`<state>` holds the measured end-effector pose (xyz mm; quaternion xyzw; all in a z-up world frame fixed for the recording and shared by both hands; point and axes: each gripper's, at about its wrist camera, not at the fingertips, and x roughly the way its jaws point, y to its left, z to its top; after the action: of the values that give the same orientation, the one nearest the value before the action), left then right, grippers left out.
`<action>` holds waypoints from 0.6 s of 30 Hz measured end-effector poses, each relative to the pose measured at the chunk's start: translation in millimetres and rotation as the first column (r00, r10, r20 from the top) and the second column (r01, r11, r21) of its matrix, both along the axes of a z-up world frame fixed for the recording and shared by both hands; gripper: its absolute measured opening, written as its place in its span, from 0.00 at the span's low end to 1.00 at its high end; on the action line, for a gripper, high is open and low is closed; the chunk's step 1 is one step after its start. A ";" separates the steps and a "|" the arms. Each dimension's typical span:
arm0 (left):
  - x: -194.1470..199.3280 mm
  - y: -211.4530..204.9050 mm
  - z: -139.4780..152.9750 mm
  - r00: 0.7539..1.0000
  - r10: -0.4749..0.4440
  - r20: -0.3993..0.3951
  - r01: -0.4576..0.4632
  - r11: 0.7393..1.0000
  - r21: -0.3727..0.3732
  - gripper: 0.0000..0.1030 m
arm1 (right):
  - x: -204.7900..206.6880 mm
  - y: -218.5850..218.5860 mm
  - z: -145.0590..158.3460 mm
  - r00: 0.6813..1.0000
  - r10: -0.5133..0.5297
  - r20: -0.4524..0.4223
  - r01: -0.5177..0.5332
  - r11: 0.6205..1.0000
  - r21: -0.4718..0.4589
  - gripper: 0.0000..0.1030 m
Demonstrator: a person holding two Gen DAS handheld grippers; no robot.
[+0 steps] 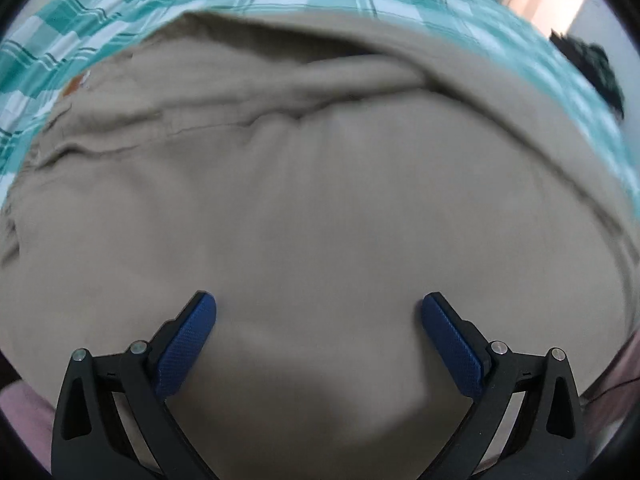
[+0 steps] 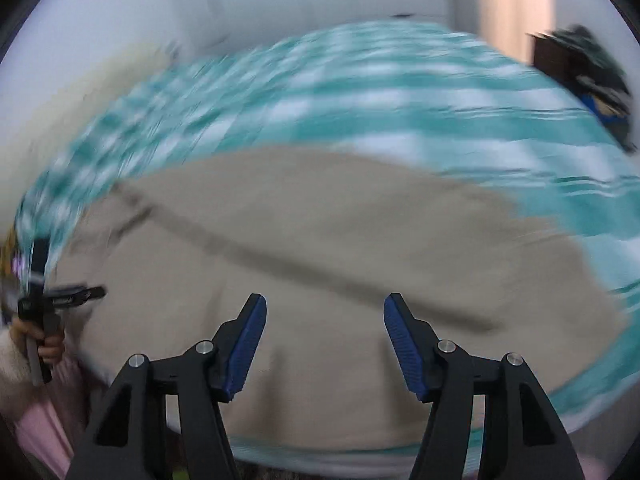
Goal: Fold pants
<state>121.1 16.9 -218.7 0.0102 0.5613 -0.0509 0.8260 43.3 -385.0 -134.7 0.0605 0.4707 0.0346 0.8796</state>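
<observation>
Left gripper (image 1: 318, 308): black frame, blue textured pads (image 1: 188, 344), silver screws.
Right gripper (image 2: 324, 308): same black-and-blue build.
Left hand (image 2: 46, 340): bare skin, fuzzy cream sleeve.

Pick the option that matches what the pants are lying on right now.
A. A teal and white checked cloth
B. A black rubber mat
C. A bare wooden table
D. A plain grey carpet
A: the beige pants lie spread on a teal and white checked cloth, which shows beyond their far edge in both wrist views, while the left gripper and right gripper are open above them.
</observation>
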 end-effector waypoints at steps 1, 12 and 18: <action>-6.3 0.3 0.1 0.999 -0.011 0.034 0.010 1.000 0.012 0.99 | 1.2 10.7 -15.7 0.999 0.019 -0.043 -0.019 1.000 -0.010 0.60; -13.2 21.8 12.9 0.998 0.030 0.056 -0.030 1.000 0.007 0.99 | -4.5 11.4 -48.3 0.998 -0.002 -0.062 0.001 1.000 -0.021 0.62; -4.7 68.8 28.3 0.975 0.176 0.138 -0.169 0.984 -0.064 0.99 | -18.6 -11.7 -7.3 0.993 -0.120 -0.006 0.117 0.958 0.261 0.61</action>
<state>116.4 85.7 -190.5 -0.0566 0.4980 0.0073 0.8653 24.7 -396.7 -141.9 0.2036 0.4530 0.0438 0.8668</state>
